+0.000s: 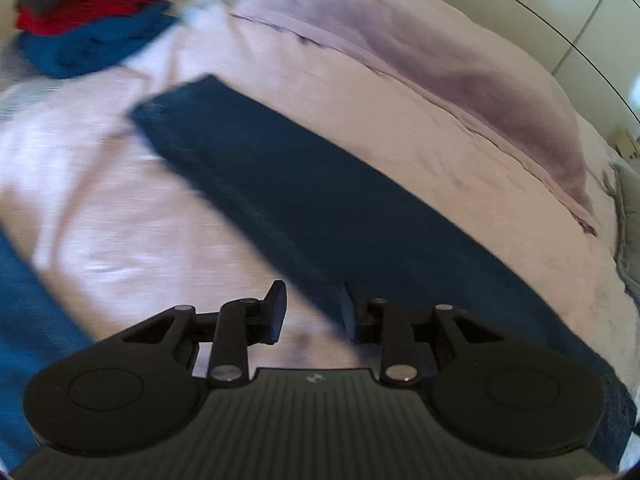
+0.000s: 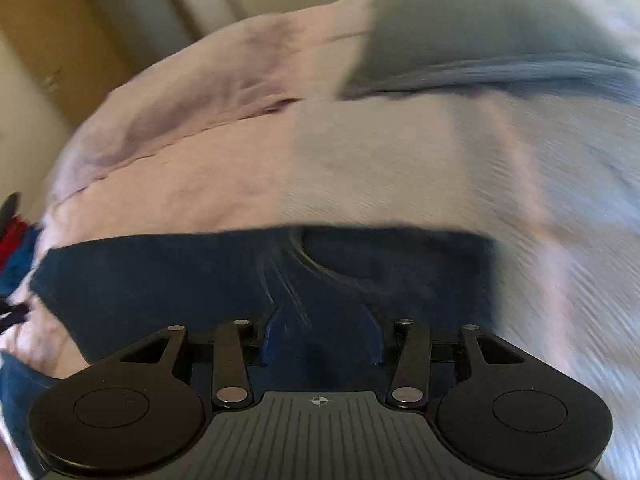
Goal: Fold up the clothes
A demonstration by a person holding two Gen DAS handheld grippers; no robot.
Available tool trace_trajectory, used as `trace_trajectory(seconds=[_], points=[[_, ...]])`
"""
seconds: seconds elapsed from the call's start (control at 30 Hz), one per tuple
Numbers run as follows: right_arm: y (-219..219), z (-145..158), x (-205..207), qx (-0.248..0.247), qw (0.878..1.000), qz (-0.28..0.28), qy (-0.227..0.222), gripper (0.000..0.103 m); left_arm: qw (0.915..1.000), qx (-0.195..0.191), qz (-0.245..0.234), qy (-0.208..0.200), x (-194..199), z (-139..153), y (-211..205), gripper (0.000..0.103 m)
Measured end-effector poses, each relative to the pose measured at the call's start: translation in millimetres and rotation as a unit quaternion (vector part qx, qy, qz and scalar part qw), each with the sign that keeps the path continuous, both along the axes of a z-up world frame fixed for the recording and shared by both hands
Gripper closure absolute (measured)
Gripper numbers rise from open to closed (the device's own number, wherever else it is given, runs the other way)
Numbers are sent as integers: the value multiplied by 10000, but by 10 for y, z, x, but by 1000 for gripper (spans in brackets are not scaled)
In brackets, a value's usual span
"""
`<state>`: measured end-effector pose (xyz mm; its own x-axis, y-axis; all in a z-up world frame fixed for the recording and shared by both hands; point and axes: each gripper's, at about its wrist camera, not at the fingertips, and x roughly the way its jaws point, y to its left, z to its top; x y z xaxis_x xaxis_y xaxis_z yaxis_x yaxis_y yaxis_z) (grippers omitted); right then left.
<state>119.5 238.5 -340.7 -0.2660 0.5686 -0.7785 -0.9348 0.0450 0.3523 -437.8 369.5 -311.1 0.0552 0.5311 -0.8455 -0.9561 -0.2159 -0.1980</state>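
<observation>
Two claws: both hover low over one dark navy garment on a bed.
Garment: dark navy garment point(image 1: 304, 200) lies as a long narrow flat band on the pink bedspread point(image 1: 100, 208); in the left wrist view it runs from 10 o'clock to 4 o'clock.
Fold state: the band shape suggests it is already doubled lengthwise; whether further folds remain, the pictures do not settle.
Neckline: in the right wrist view a curved seam, probably a collar point(image 2: 308, 256), shows at 12 o'clock from the claw; blur hides detail.
Left claw: left claw point(image 1: 314, 312) is spread, nothing between its fingers; it sits at the band's long edge, one finger over the bedspread, the other over cloth.
Right claw: right claw point(image 2: 322, 340) is spread above the navy cloth point(image 2: 160, 288) and grips nothing.
Handling: judged light, soft and limp, with a nap that should not slip; it will sag and drag wherever it is unsupported, and the soft bed gives little backing.
Where to hold: pinch at corners or along a hemmed end, both layers together, one claw at each corner of the same end.
Stack: folded clothes, blue point(image 1: 88, 48) beneath red point(image 1: 92, 4), sit at 11 o'clock in the left wrist view, well apart from the band.
Pillow: pale grey-blue pillow point(image 2: 500, 32) lies at 1 o'clock in the right wrist view.
</observation>
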Motion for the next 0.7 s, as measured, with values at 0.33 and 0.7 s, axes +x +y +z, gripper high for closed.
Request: trace_trajectory(seconds=[0.33,0.7], points=[[1139,-668,22,-578,9909,491,1114,100,9996,-254,65,75,104,-168,215,77],[1148,-842,-3,-345,9982,-275,415,103,9989,-36,-216,425,168,-243,371,77]])
